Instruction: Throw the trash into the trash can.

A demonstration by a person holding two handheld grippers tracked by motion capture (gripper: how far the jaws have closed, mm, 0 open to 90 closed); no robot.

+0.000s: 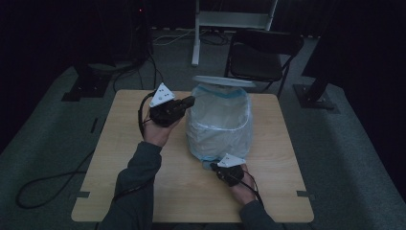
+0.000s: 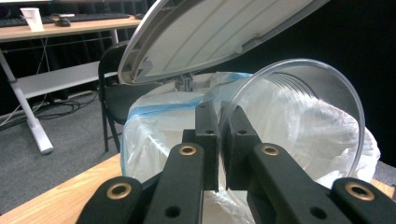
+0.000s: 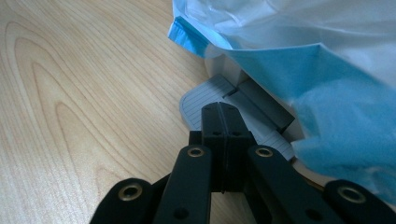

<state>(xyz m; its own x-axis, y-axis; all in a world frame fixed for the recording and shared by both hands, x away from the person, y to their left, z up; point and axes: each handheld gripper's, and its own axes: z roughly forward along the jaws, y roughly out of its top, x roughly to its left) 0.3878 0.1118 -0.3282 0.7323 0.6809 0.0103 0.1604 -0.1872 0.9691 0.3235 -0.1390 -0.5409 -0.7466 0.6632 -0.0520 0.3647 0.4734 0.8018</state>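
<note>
A white pedal bin (image 1: 220,125) lined with a clear, blue-edged bag (image 2: 154,135) stands mid-table, its grey lid (image 1: 224,81) raised. My left gripper (image 2: 219,116) is shut on the rim of a clear plastic cup (image 2: 303,112), which lies tilted on its side over the bin's open mouth, under the lid (image 2: 210,32). In the high view the left gripper (image 1: 188,102) is at the bin's upper left edge. My right gripper (image 3: 223,112) is shut with nothing between its jaws, its tips resting on the grey ribbed pedal (image 3: 198,100) at the bin's foot. The right gripper (image 1: 215,166) sits at the bin's near side.
The wooden table (image 1: 143,191) has bare room left and right of the bin. A black folding chair (image 1: 261,60) stands just behind the table, with a white desk frame (image 1: 230,19) farther back. A cable (image 1: 48,182) lies on the floor at the left.
</note>
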